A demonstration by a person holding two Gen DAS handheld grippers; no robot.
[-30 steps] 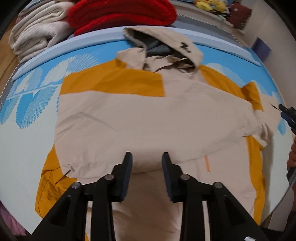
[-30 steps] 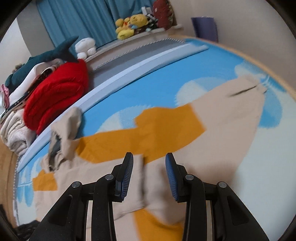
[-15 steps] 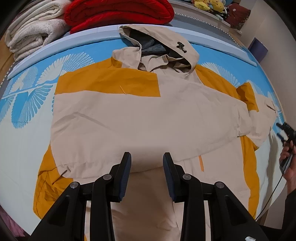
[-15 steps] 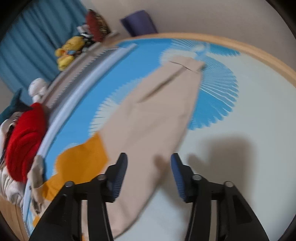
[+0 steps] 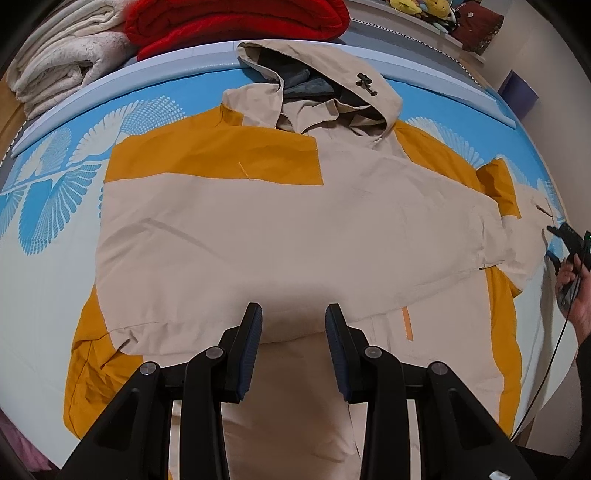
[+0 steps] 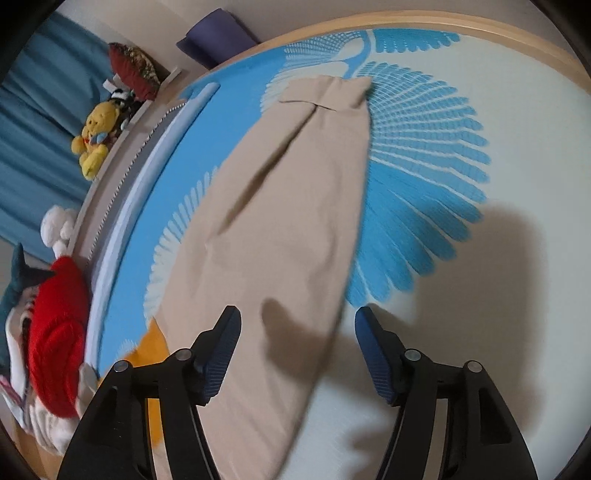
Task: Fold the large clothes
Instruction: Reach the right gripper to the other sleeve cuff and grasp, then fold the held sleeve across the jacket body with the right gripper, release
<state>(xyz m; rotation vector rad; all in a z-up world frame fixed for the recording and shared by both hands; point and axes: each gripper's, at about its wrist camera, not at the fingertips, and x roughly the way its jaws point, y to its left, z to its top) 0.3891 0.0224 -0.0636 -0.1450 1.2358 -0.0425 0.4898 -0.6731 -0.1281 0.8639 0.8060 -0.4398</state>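
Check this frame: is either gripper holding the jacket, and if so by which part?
Nothing is held. The left gripper hangs open above the jacket body. The right gripper, its jaws just opening, hangs open over the outstretched sleeve, pads clear of the cloth.

One hooded jacket lies on one bed. Two grippers: the left gripper and the right gripper. One red blanket, one cream blanket, one yellow plush toy, one purple box.

We were in a bedroom: a bed with patterned sheet, folded blankets, stuffed toys, blue curtains
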